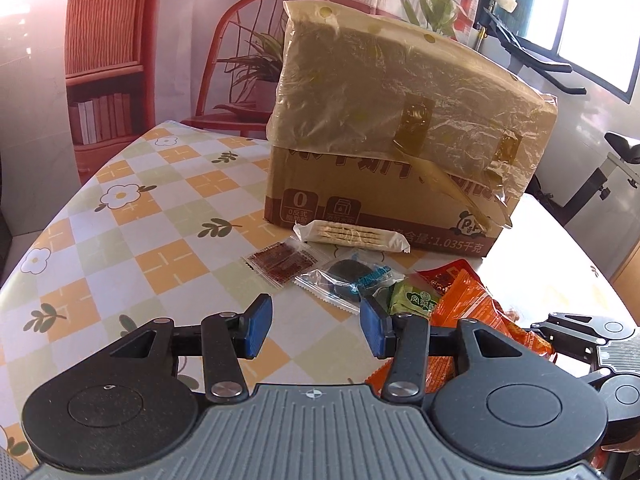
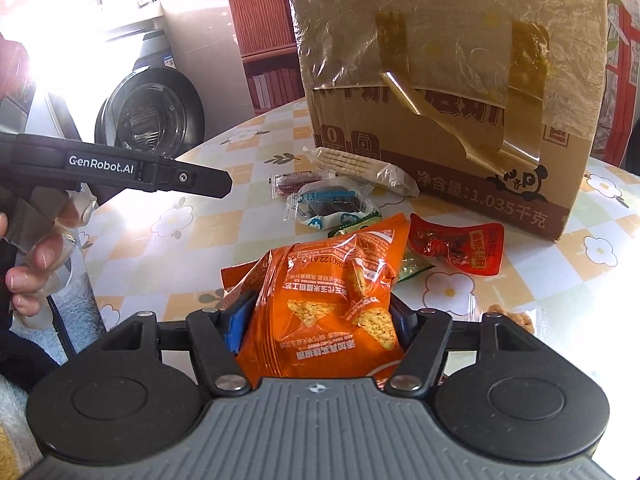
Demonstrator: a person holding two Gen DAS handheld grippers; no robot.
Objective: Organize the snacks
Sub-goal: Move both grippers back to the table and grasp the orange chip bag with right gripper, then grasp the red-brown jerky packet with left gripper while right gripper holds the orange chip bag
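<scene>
orange corn-chip bag (image 2: 332, 304) on checkered table (image 2: 172, 248), clamped between right gripper (image 2: 320, 320) pads. left gripper (image 1: 314, 326) jaws apart, empty. cracker pack (image 2: 352, 164), dark cookie packet (image 2: 332, 202), red pouch (image 2: 460, 248) loose beside cardboard box (image 2: 460, 120); sorting barely begun.

One cardboard box (image 2: 460, 92), one orange chip bag (image 2: 328, 304), one red pouch (image 2: 460, 248), one cracker pack (image 2: 356, 164).

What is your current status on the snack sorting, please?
Right gripper shut on orange chip bag. Left gripper open, empty. Cardboard box closed ahead.
</scene>
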